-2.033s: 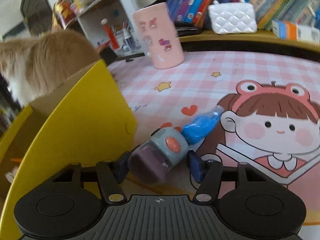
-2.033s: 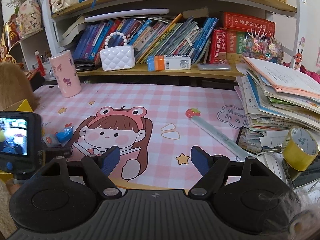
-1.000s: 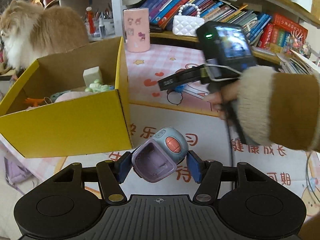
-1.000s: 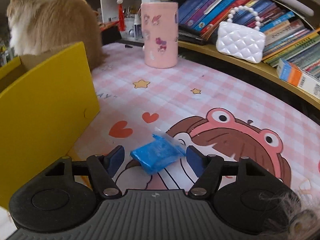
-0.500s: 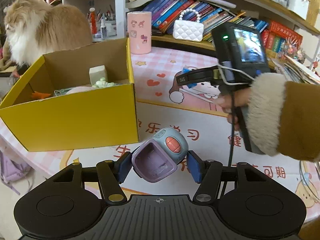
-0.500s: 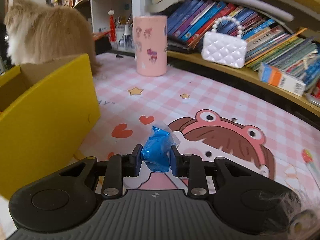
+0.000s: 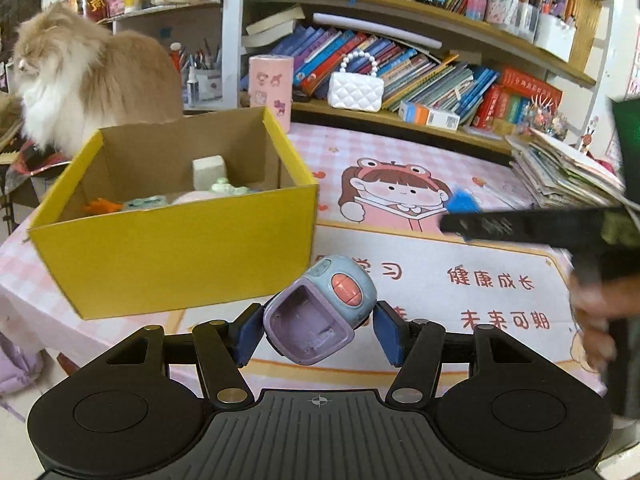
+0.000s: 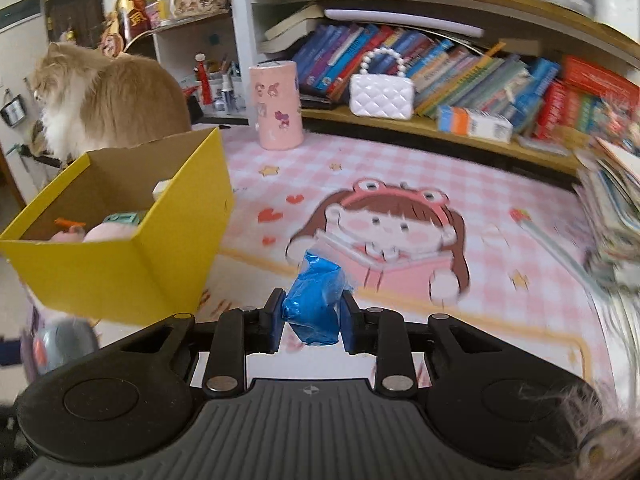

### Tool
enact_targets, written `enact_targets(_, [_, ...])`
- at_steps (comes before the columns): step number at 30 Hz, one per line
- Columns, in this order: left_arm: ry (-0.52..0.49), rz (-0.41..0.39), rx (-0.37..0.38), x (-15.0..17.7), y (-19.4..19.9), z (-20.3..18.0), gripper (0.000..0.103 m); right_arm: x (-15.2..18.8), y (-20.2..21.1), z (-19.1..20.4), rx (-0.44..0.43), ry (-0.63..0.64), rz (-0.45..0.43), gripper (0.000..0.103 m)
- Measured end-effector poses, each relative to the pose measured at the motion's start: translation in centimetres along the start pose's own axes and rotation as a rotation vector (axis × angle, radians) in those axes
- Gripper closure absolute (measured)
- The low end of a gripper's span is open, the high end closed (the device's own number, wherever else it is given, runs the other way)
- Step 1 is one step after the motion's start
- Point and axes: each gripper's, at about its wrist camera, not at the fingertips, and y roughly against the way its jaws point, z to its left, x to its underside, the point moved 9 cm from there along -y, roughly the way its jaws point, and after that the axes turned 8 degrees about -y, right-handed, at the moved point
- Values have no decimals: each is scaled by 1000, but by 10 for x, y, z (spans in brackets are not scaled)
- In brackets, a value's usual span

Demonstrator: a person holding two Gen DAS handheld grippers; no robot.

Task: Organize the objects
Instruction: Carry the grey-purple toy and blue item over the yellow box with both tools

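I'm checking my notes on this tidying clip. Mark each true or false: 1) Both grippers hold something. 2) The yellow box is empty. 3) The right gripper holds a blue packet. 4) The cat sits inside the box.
1) True: the left gripper grips a purple-and-blue toy; the right gripper is shut too.
2) False: the yellow box already holds several small items.
3) True: the blue packet is pinched between its pads.
4) False: the cat sits behind the box.

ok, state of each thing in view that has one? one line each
left gripper: shut on the toy
toy: held off the table
right gripper: shut on the blue packet
blue packet: held, crumpled, in the air
yellow box: open, partly filled
white purse: closed, upright on shelf
pink cup: upright
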Motion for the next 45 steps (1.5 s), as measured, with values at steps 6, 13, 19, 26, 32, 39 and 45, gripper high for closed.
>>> enact_targets(6, [20, -2, 9, 18, 24, 27, 45, 46, 39, 33, 29, -74, 62, 77])
enact_targets(13, [45, 10, 8, 43, 50, 62, 45, 95, 60, 86, 6, -79, 114, 77])
enact_targets(19, [56, 5, -6, 58, 71, 84, 45, 112, 71, 125, -21, -43, 119, 77])
enact_targets(26, [83, -17, -32, 68, 92, 108, 45, 121, 78, 159, -52, -6, 130, 77])
enact_targets(32, [100, -39, -52, 72, 105, 124, 45, 122, 81, 179, -72, 25, 130, 77])
enact_targets(39, [117, -43, -60, 73, 107, 134, 45, 120, 78, 192, -80, 49, 137, 77])
enact_targets(45, [101, -47, -63, 67, 101, 133, 45, 116, 67, 194, -91, 63, 152, 78])
